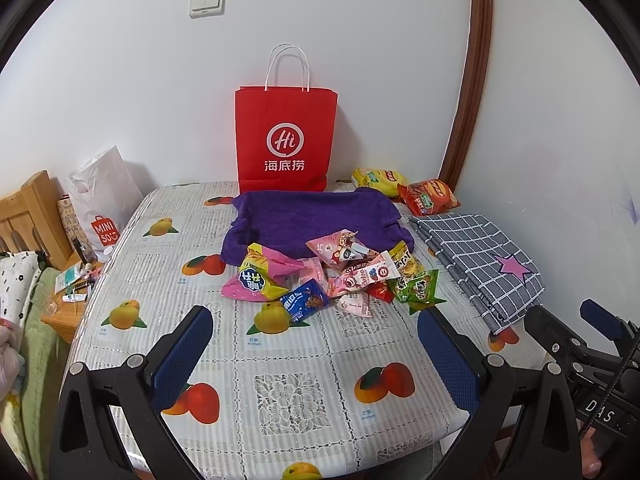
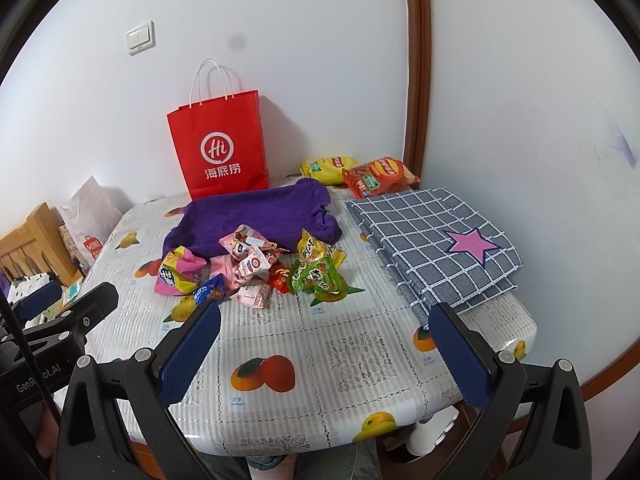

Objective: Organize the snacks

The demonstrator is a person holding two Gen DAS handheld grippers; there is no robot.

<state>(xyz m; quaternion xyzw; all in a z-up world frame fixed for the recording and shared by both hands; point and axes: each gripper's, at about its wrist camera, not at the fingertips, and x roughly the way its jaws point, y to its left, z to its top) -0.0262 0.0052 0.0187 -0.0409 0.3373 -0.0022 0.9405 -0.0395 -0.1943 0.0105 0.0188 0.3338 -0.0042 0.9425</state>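
Item 1, snack pile (image 1: 336, 276): I see loose packets heaped mid-table, straight ahead at 12 o'clock of my left gripper (image 1: 314, 344) and toward 11 o'clock of my right gripper (image 2: 324, 340). Neither gripper touches it; bare tablecloth (image 1: 288, 364) lies between.

Item 2, pile contents: a pink-and-yellow bag (image 1: 262, 276) at the pile's 9 o'clock edge, a blue packet (image 1: 306, 302) at 7 o'clock, a green packet (image 2: 316, 276) at 4 o'clock, pink packets in the middle, a small red packet (image 2: 279, 276) beside the green one.

Item 3, purple towel (image 1: 316, 220): spread just behind the pile, at its 12 o'clock, with the rear packets overlapping its near edge.

Item 4, red paper bag (image 1: 285, 136): upright against the wall behind the towel, white handles up.

Item 5, 2 larger bags, yellow chip bag (image 2: 330, 168) and orange-red chip bag (image 2: 378, 176): lying at the table's far corner, at 1 o'clock of the pile, well apart from it.

Item 6, folded grey checked cloth (image 2: 432, 240) with a pink star: at 3 o'clock of the pile, just ahead of my right gripper's right finger.

Item 7, white shopping bag (image 1: 104, 204): off the table's left edge at 10 o'clock.

Item 8, grippers: both held low over the near table edge, pointing forward, blue pads (image 2: 192, 356) spread wide apart, holding nothing. Each shows at the edge of the other's view, side by side.
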